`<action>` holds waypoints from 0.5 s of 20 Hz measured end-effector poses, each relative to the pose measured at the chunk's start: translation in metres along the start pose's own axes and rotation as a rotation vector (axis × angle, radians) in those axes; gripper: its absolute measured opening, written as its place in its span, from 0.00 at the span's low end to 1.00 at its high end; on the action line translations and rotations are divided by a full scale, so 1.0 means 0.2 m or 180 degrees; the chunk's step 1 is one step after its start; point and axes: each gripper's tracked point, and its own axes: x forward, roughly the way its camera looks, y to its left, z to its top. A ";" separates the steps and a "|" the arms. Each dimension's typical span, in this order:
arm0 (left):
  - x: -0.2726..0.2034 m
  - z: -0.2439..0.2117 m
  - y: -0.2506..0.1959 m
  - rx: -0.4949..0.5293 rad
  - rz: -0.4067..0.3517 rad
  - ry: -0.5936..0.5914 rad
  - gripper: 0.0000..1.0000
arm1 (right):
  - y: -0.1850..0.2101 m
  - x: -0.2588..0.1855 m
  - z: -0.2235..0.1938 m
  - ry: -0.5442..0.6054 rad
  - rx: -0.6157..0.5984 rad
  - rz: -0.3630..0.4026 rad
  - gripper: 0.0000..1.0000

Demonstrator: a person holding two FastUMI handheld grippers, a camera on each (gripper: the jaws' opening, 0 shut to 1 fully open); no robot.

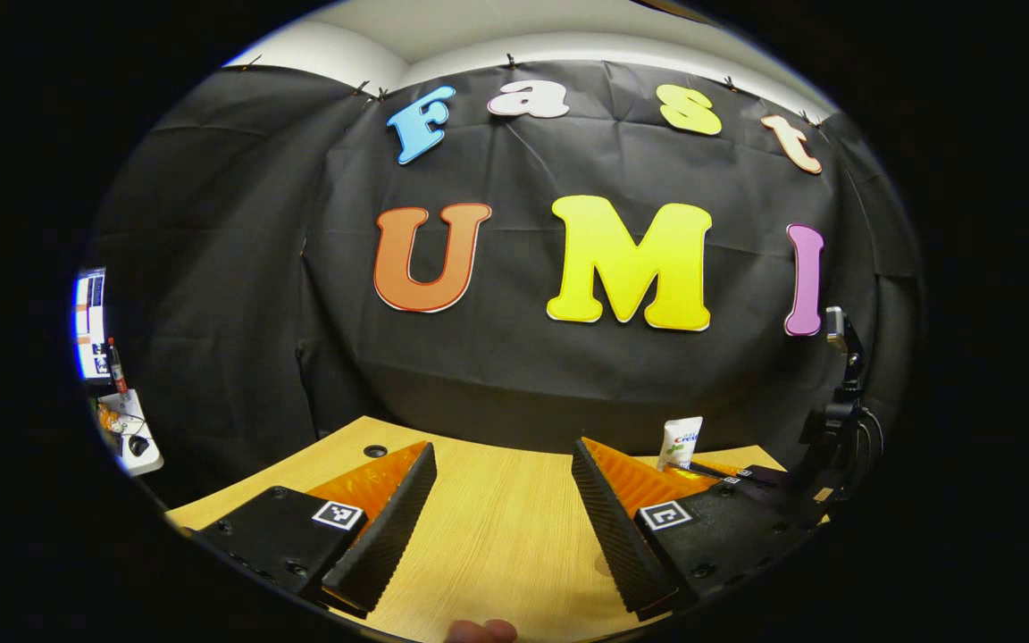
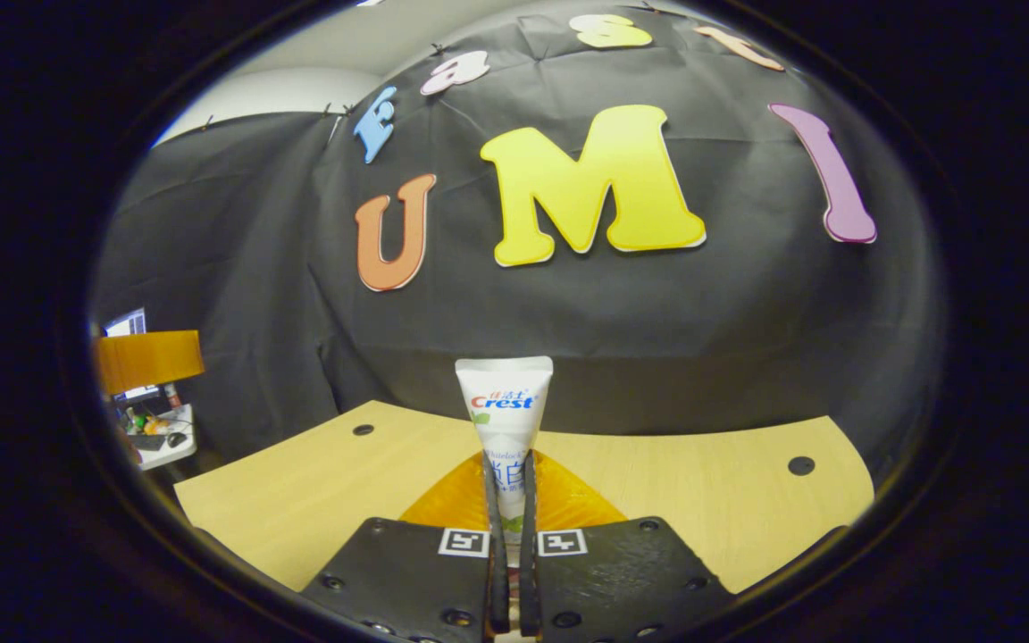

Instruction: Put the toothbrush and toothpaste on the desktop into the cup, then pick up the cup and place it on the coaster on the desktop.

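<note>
Looking through left gripper view: left tool (image 1: 504, 500) open, fingers wide apart, nothing between, low over wooden table (image 1: 497, 536); toothpaste tube (image 1: 681, 441) seen far right, upright, held up by right tool (image 1: 729, 478), off table; left tool well apart from tube. Right gripper view: right tool (image 2: 511, 500) closed on toothpaste tube (image 2: 506, 420), both fingers pressing lower body; tube's long axis runs straight ahead along fingers, flat crimped end pointing up and away; cap end hidden. Right hand carries tube; cup, coaster, toothbrush: whereabouts unknown.
</note>
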 end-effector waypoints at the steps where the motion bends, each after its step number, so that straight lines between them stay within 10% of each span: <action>1: 0.00 0.00 0.00 0.0000 -0.0012 0.0004 0.96 | 0.00 0.01 -0.01 -0.0003 0.0001 -0.0011 0.05; 6: 0.00 0.01 -0.04 0.0044 -0.0082 -0.0009 0.96 | 0.02 -0.03 -0.06 0.0041 0.0073 0.0017 0.21; 10: -0.01 0.02 -0.06 0.0058 -0.0132 -0.0023 0.96 | 0.03 -0.11 -0.03 -0.0042 0.0094 -0.0012 0.60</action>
